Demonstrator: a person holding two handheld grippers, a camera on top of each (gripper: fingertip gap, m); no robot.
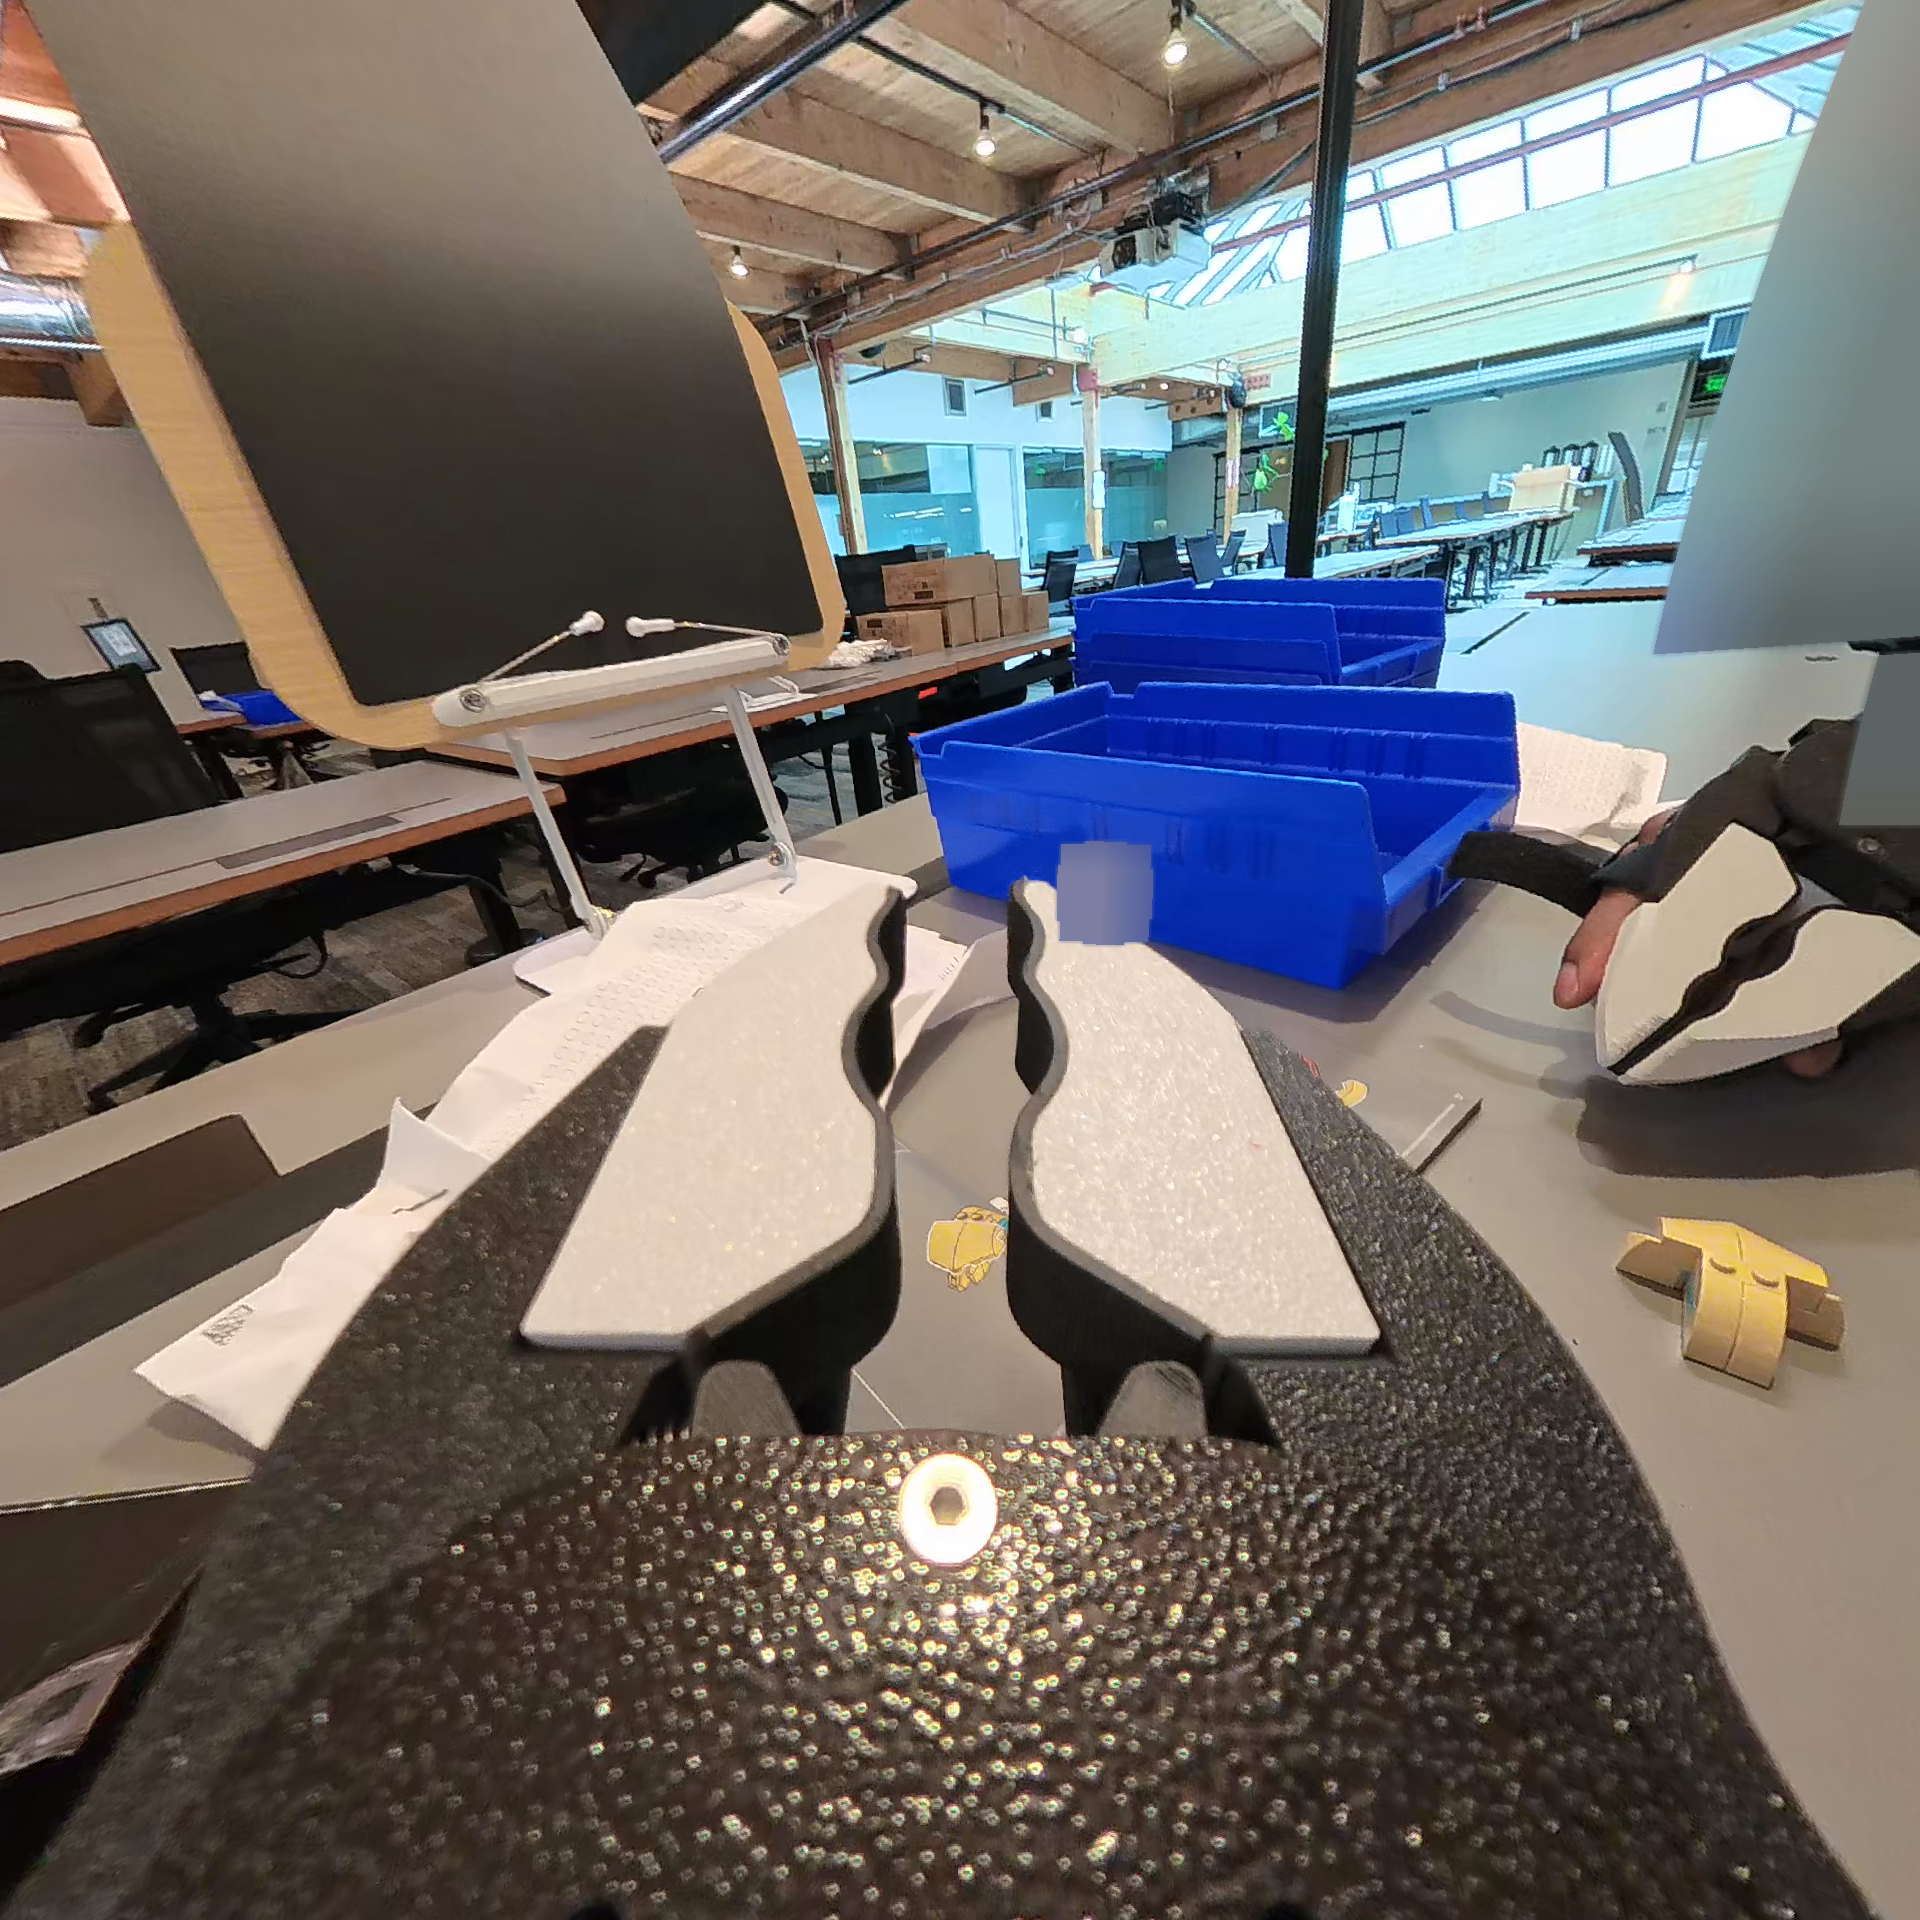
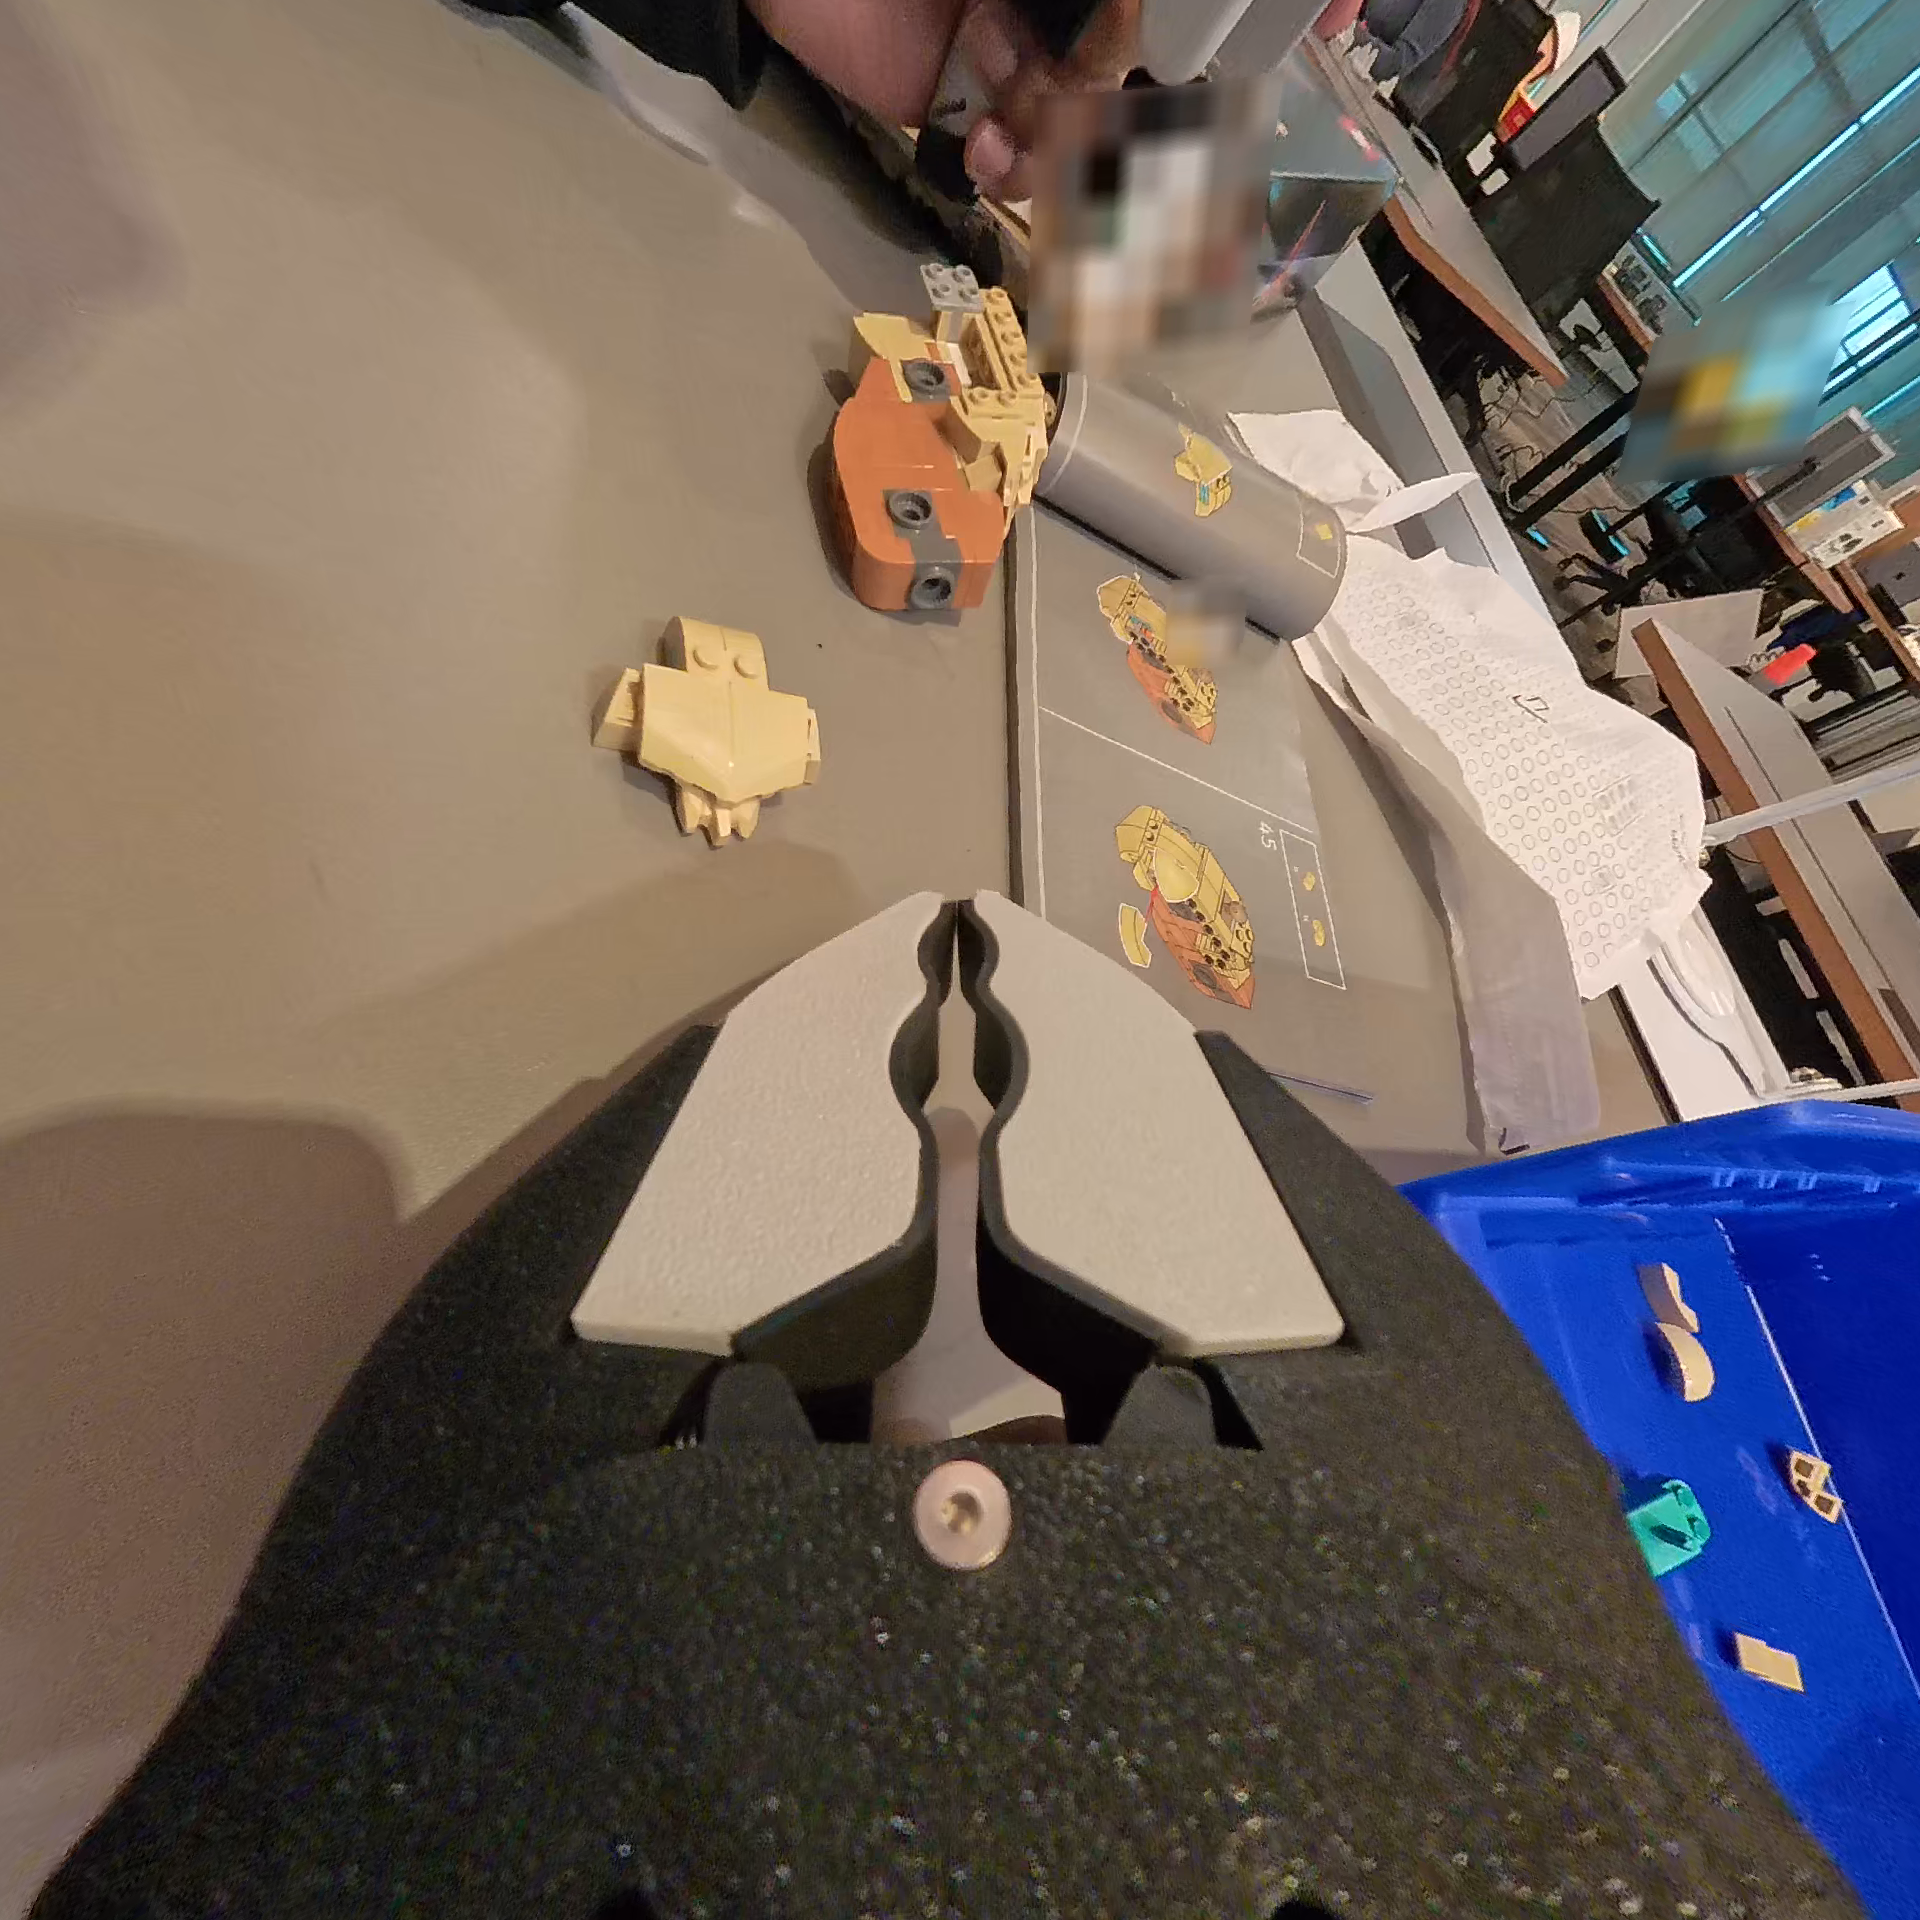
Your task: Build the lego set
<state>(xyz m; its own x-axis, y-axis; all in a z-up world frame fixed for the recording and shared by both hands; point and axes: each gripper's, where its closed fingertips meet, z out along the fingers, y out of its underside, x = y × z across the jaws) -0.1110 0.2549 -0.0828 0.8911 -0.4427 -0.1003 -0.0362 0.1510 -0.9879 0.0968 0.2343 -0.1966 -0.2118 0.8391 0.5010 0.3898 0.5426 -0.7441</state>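
Black pebbled housing fills the bottom of both wrist views, and from it my two pairs of grey-faced fingers reach forward over the grey table (image 2: pixel 312 520).

My left gripper (image 1: pixel 951 914) has its fingers spread with a clear gap, and nothing sits between them; only table and a bit of white perforated paper (image 1: pixel 623 997) show through the gap. At 1 o'clock from its tips, just beyond them, stands a blue bin (image 1: pixel 1226 831), with more blue bins (image 1: pixel 1257 634) stacked behind it. At 11 o'clock a dark board with a wooden edge (image 1: pixel 436 343) rests tilted on a white stand (image 1: pixel 644 790). At 3 o'clock my right gripper (image 1: pixel 1704 997) hangs over the table with a hand around it, its fingers pressed together.

From its own view, my right gripper (image 2: pixel 957 914) has its tips meeting on nothing. At 11 o'clock, a little apart, lies a tan brick assembly (image 2: pixel 717 738) flat on the table. Farther off at 12 o'clock sits an orange-brown and tan brick model (image 2: pixel 925 468), touching the curled end of a grey instruction booklet (image 2: pixel 1164 727) that stretches from 12 to 1 o'clock, just beside my fingertips. At 4 o'clock the blue bin (image 2: pixel 1766 1351) holds a few loose small pieces (image 2: pixel 1683 1361), tan and one green.
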